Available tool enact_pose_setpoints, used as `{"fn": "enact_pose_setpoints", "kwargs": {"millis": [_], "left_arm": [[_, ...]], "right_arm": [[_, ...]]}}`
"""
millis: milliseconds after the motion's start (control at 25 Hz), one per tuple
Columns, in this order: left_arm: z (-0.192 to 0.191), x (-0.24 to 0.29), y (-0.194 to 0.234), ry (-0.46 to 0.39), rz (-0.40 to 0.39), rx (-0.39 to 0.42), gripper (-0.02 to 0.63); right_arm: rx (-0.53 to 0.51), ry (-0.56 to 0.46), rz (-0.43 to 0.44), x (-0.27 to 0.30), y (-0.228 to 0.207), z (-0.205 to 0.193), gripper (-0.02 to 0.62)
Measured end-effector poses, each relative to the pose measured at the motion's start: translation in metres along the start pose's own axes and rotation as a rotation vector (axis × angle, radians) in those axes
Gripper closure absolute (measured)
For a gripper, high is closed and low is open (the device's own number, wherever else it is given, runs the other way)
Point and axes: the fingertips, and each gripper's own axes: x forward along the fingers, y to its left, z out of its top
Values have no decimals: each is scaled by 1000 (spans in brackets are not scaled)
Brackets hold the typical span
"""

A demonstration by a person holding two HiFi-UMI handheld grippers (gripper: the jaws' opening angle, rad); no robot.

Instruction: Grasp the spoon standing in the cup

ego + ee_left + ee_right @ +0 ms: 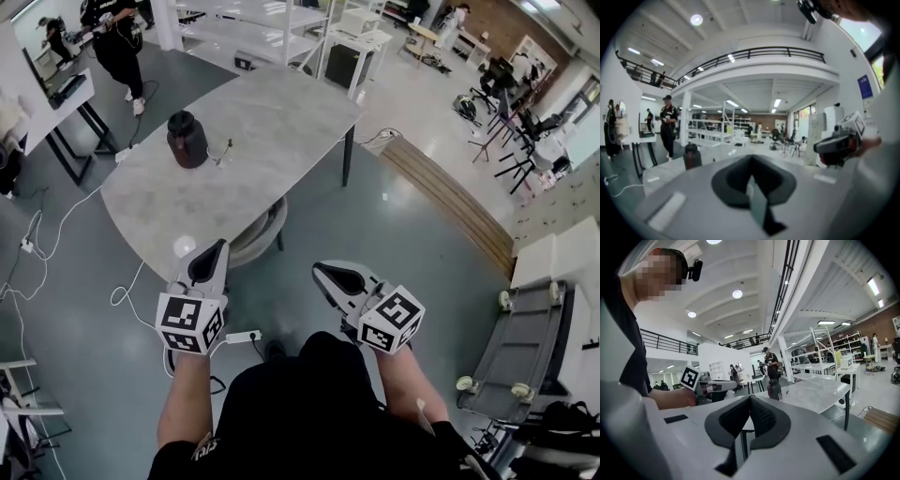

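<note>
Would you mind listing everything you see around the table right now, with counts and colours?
Table: one, grey marble, ahead.
Bottle: one, dark, on the table's left part.
Cup: one, clear, beside the bottle; spoon too small to confirm.
Stool: one, pale, under the table.
Power strip: one, white, floor near the person.
Cart: one, grey, floor at right.
Left gripper: one, white, fingers shut, empty.
Right gripper: one, white, fingers shut, empty.

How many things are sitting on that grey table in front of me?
2. A dark lidded container stands near the left edge of the table, and a small clear cup sits just right of it. Anything smaller may be too small to see.
</note>
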Motion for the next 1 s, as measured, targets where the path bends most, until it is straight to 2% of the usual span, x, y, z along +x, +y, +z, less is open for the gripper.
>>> {"fn": "enact_pose_setpoints", "kwargs": {"millis": [120,360,800,1000], "left_arm": [[-1,11,5,15,5,-3,598],[0,54,26,40,32,1,598],[49,177,77,53,111,-2,598],[49,214,86,69,158,-31,598]], "right_arm": [[11,8,19,8,-13,0,601],[74,-9,51,42,-70,-3,601],[25,13,232,143,-188,67,601],[42,55,308,166,-225,65,601]]}}
